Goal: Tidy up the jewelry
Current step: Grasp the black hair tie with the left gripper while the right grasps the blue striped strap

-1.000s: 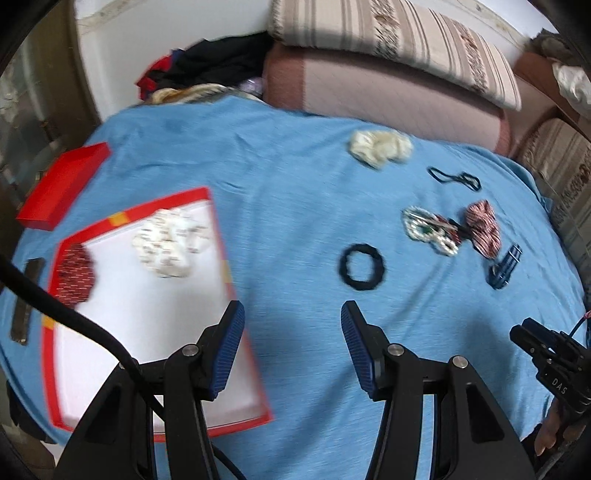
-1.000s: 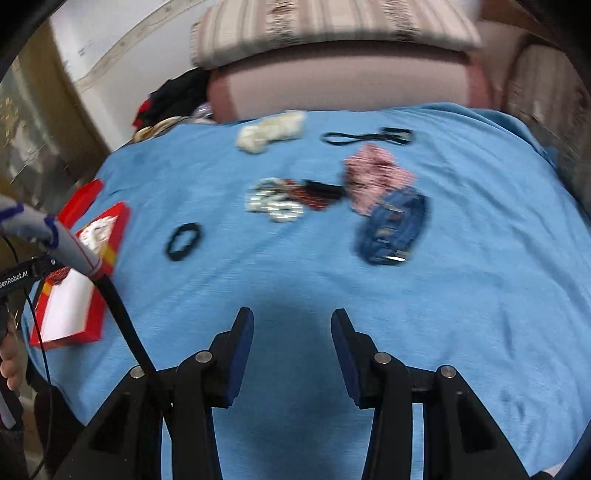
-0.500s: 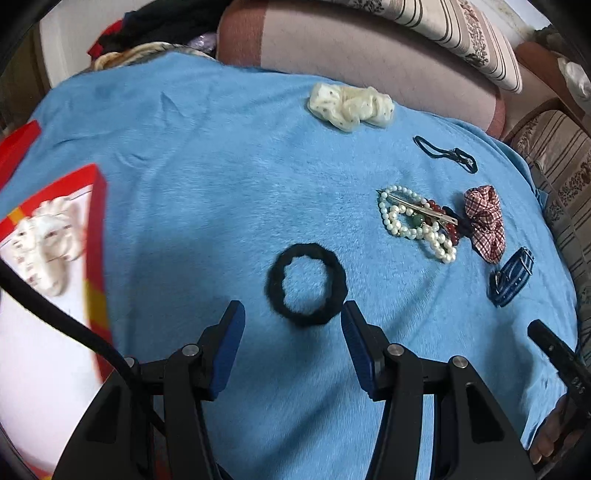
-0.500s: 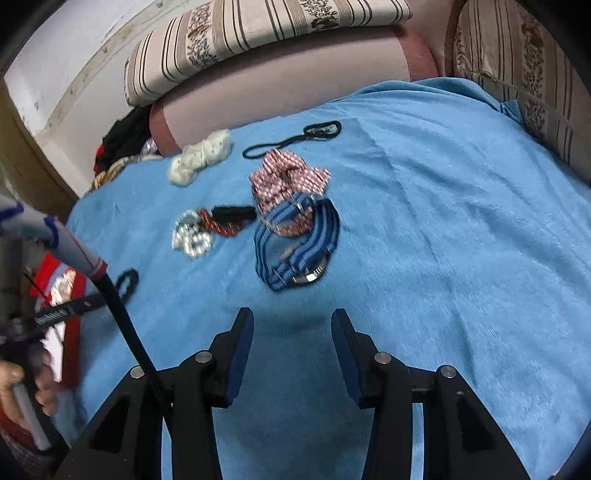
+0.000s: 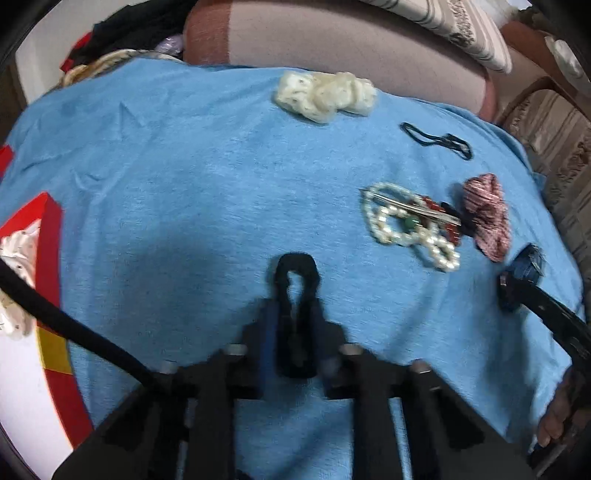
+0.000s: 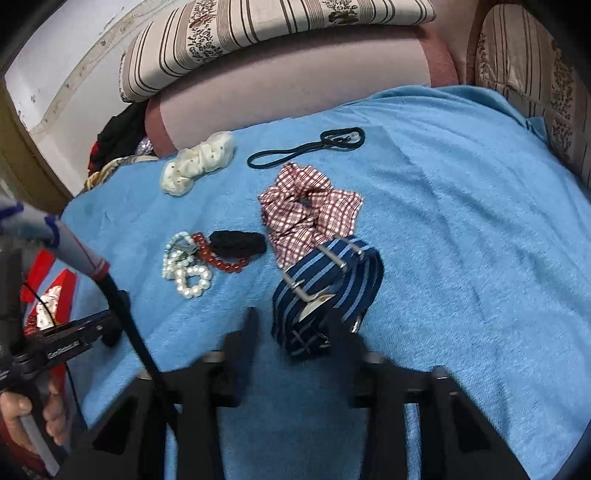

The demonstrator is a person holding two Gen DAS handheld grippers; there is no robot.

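My left gripper [image 5: 295, 314] is shut on a black hair tie [image 5: 295, 273], squeezed into a narrow loop on the blue cloth [image 5: 184, 184]. My right gripper [image 6: 291, 321] is open, its jaws on either side of a navy striped strap [image 6: 328, 284] lying on the cloth. A pearl bracelet [image 5: 406, 225] with a silver clip and red beads [image 6: 218, 258] lies nearby. A red checked scrunchie [image 6: 306, 210], a cream scrunchie [image 6: 199, 162] and a thin black band [image 6: 306, 147] lie farther back.
A red-rimmed white tray [image 5: 26, 332] holding a white item sits at the left edge. Striped cushions [image 6: 258, 33] and a pink bolster [image 5: 351, 44] border the far side. Dark clothes [image 5: 129, 33] pile at the back left.
My left gripper moved forward and closed on the black hair tie, squashing it. My right gripper moved closer until its open jaws straddle the striped strap.
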